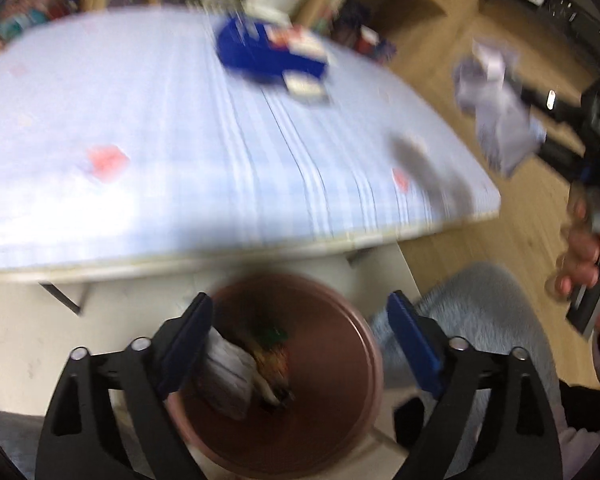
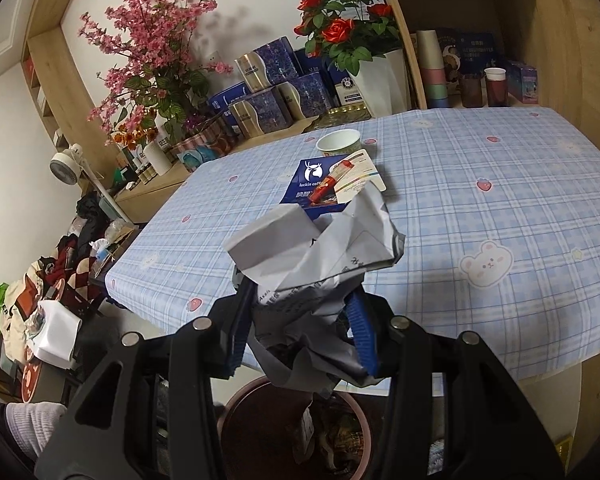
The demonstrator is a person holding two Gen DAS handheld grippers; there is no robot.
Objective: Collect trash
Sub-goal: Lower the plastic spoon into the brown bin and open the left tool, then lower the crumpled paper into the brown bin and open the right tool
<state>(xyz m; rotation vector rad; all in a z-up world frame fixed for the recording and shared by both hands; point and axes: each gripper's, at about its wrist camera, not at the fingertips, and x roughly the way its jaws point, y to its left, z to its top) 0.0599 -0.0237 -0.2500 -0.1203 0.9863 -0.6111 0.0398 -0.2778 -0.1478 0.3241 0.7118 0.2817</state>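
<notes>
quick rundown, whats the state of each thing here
left gripper: open, empty, over the bin
right gripper: shut on crumpled paper
bin: on the floor, some trash inside
paper cup: upright on the table
blue box: lying on the table

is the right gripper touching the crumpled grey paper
Touching. The right wrist view shows the right gripper with both blue pads pressed into the crumpled grey paper, which bulges out above them.
</notes>
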